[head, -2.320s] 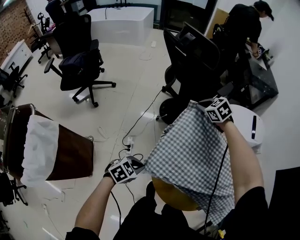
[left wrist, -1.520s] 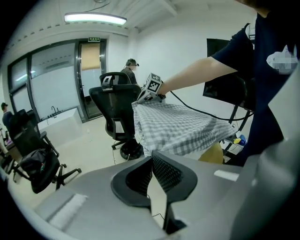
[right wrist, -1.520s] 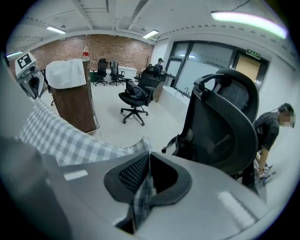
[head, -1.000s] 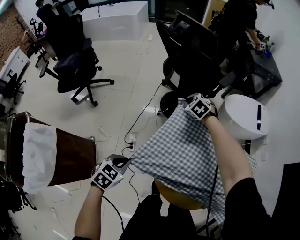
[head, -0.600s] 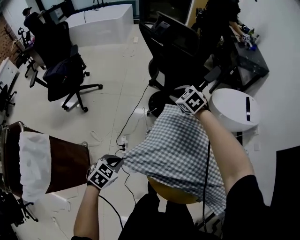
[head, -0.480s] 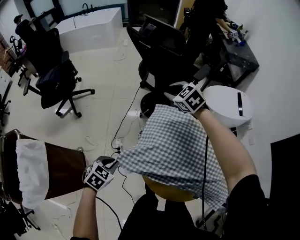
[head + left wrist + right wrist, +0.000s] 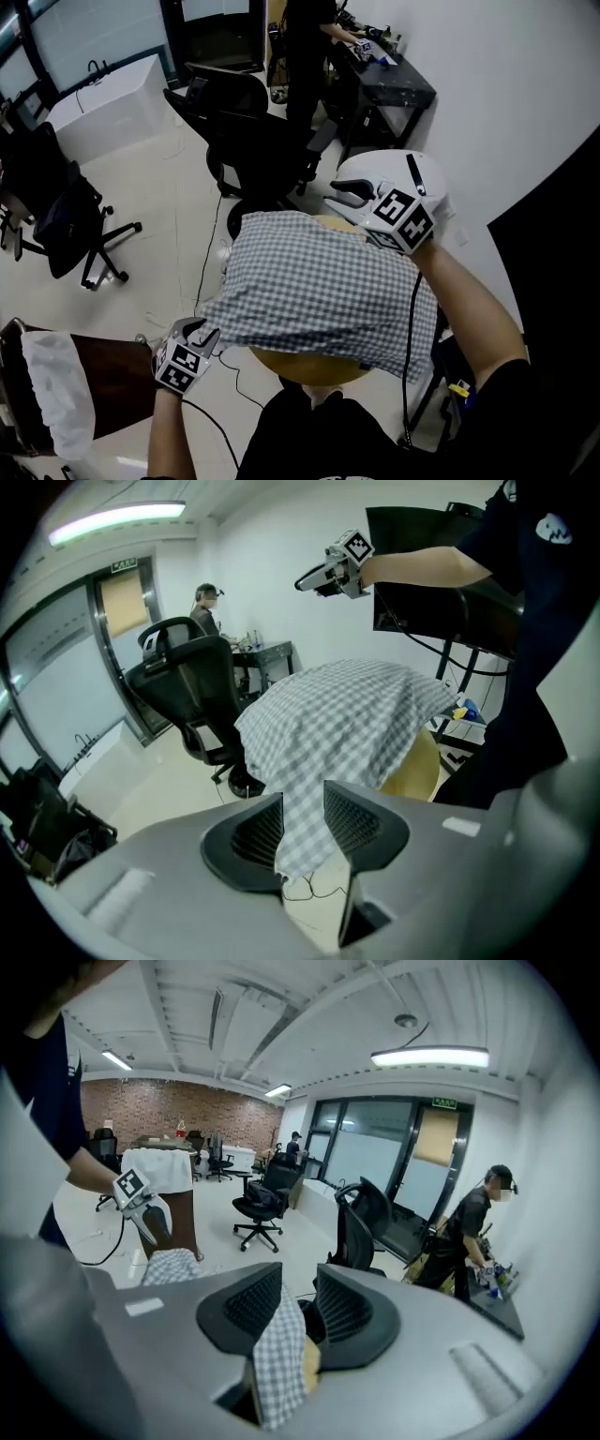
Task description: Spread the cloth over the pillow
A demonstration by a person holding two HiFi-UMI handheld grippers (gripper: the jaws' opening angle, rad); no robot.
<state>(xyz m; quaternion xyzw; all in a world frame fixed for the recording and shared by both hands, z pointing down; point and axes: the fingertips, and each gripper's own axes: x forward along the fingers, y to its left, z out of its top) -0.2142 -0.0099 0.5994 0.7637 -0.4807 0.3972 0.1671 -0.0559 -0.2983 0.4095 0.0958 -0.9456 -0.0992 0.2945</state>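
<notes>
The checked cloth is down over the yellow pillow. It drapes across the top, and pillow peeks out under the near edge and again at the far edge.

The left gripper sits low at the cloth's near-left corner. Its jaws have just been opening and are now released, and the corner hangs loose between them, not pinched.

The right gripper is up above the far-right corner, lifted clear of the cloth. Its jaws have just been opening too and stand apart, gripping nothing. Cloth and a sliver of pillow show below through the gap.

A black office chair stands on the floor just beyond the pillow.
</notes>
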